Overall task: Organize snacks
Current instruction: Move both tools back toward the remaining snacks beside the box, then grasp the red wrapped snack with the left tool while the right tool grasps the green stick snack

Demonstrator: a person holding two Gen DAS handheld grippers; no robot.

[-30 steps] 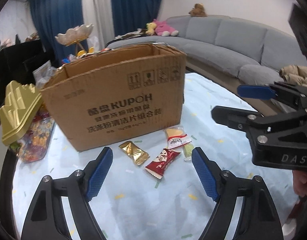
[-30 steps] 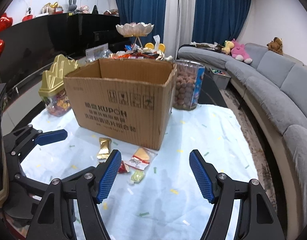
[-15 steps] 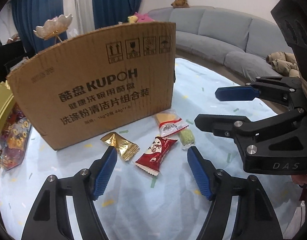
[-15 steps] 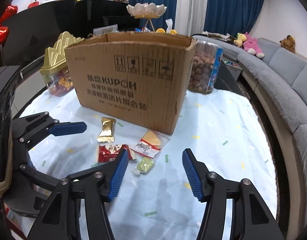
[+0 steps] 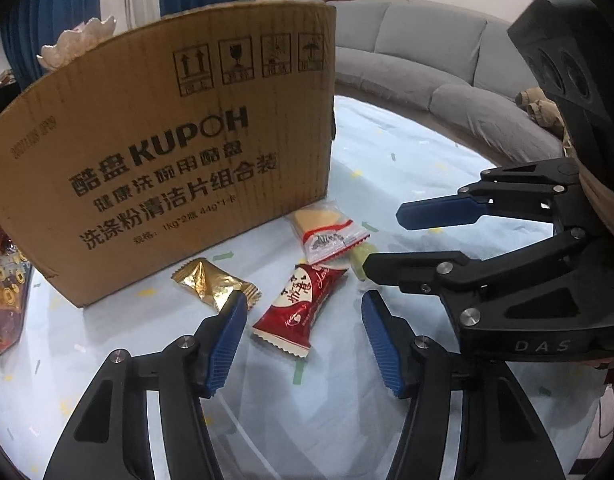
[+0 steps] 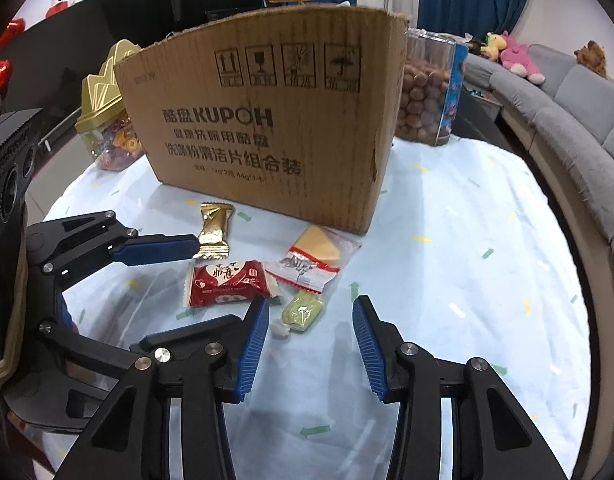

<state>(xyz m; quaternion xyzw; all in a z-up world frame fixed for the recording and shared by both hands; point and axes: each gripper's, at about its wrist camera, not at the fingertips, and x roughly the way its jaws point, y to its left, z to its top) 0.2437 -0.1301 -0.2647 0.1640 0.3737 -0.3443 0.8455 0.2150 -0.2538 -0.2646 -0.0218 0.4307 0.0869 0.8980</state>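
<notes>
Several wrapped snacks lie on the table in front of a cardboard box (image 5: 163, 168) (image 6: 267, 128): a red packet (image 5: 301, 306) (image 6: 227, 282), a gold candy (image 5: 211, 284) (image 6: 215, 230), a clear packet with a yellow wafer (image 5: 327, 230) (image 6: 313, 256) and a small green candy (image 5: 359, 260) (image 6: 303, 312). My left gripper (image 5: 303, 344) is open, its blue pads either side of the red packet's near end. My right gripper (image 6: 311, 344) is open, low over the green candy. Each gripper shows in the other's view (image 5: 439, 236) (image 6: 163, 288).
A gold-lidded candy jar (image 6: 107, 120) stands left of the box, a clear jar of brown balls (image 6: 427, 92) behind its right side. A light blue cloth (image 6: 467, 240) covers the table. A grey sofa (image 6: 567, 120) curves along the right.
Both grippers have dropped lower and moved closer to the snacks. The left one now straddles the red packet; the right one is near the green candy.
</notes>
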